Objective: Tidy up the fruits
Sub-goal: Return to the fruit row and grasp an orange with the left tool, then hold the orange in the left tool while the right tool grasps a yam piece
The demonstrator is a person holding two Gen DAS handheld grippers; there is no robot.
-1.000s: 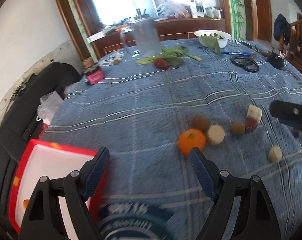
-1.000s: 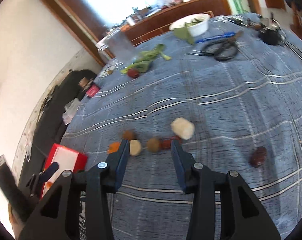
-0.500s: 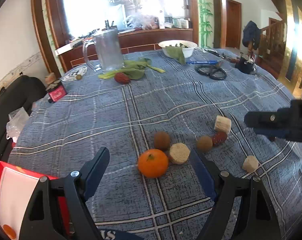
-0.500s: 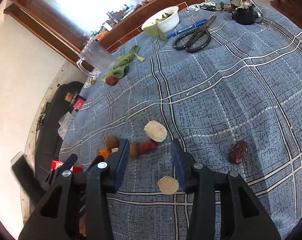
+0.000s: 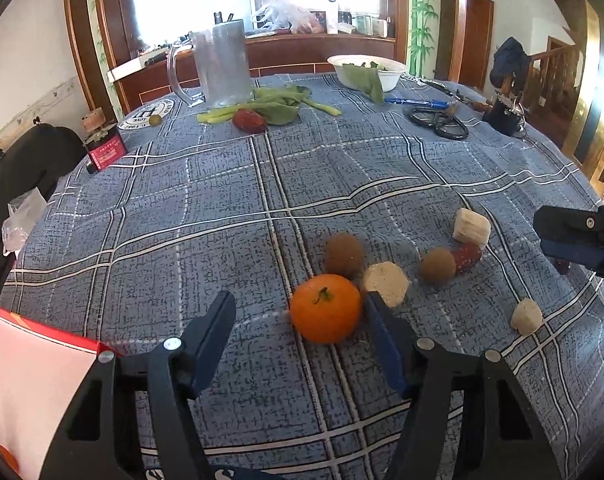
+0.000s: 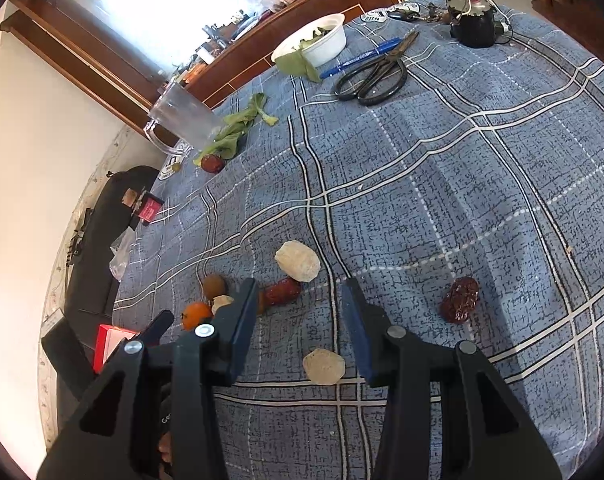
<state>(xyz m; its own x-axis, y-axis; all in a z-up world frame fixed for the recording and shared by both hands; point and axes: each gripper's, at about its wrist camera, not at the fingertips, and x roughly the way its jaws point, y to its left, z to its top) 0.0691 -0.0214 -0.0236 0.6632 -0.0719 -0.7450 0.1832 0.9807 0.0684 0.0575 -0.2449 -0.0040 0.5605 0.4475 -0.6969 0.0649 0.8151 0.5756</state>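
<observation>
An orange tangerine [image 5: 325,308] lies on the blue checked tablecloth [image 5: 222,200], just ahead of my open left gripper [image 5: 300,312] and near its right finger. Behind it lie two brown round fruits [image 5: 343,254], pale cut pieces [image 5: 383,284] and a red date [image 5: 467,256]. My right gripper [image 6: 303,300] is open and empty above a pale piece [image 6: 323,366]. A larger pale piece [image 6: 298,260], a red date [image 6: 282,292] and a wrinkled dark date [image 6: 459,300] lie around it. The right gripper's finger shows at the left wrist view's right edge [image 5: 573,240].
A red and white box [image 5: 30,384] sits at the near left edge. Farther back stand a clear jug [image 5: 222,68], green leaves [image 5: 278,104], a white bowl [image 5: 365,70], scissors [image 6: 373,76], a blue pen [image 6: 357,60] and a small black device [image 6: 473,24].
My left gripper has swung right and closer, bringing the tangerine between its fingers' line. My right gripper has moved forward and down over the near pale piece. Both stay open.
</observation>
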